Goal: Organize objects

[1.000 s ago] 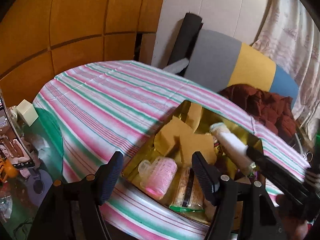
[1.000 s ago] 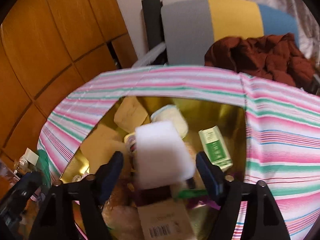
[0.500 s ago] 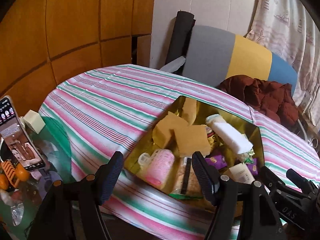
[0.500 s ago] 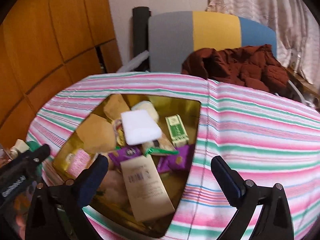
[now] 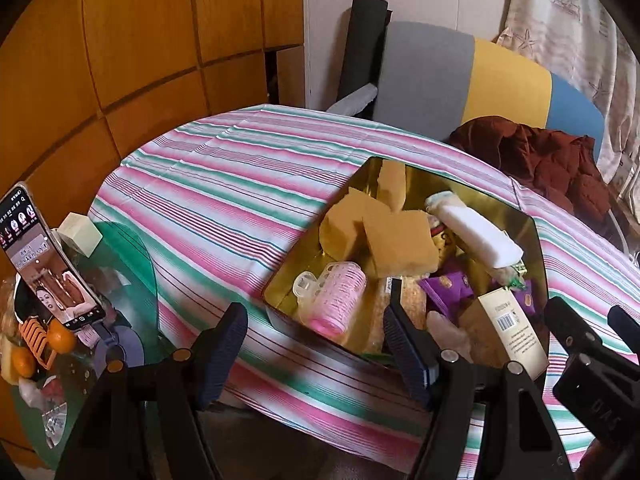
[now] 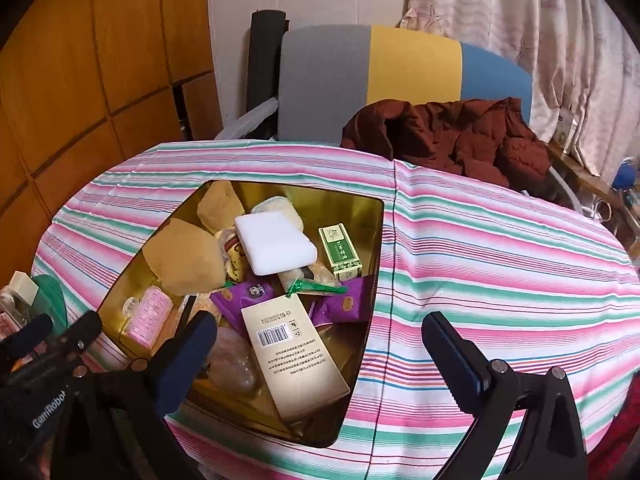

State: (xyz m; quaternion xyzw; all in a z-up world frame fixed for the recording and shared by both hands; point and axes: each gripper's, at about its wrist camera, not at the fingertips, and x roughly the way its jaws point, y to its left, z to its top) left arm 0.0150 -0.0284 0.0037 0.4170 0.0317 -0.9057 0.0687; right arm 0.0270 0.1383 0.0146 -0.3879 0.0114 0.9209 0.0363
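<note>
Right gripper (image 6: 320,350) spread wide and empty above the gold tray's (image 6: 374,248) near edge, left gripper (image 5: 314,346) released too, nothing between its pads, white sponge (image 6: 276,244) lying atop the tray's pile, striped tablecloth (image 6: 500,248) all around.

Gold tray (image 5: 538,240) on striped tablecloth (image 5: 240,200) holds white sponge (image 5: 476,232), pink roller (image 5: 340,296)

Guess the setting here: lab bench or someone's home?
Most likely a lived-in home room. A striped tablecloth covers the table, a brown jacket is thrown over a cushioned chair, curtains hang behind, and a phone plays video alongside.
</note>
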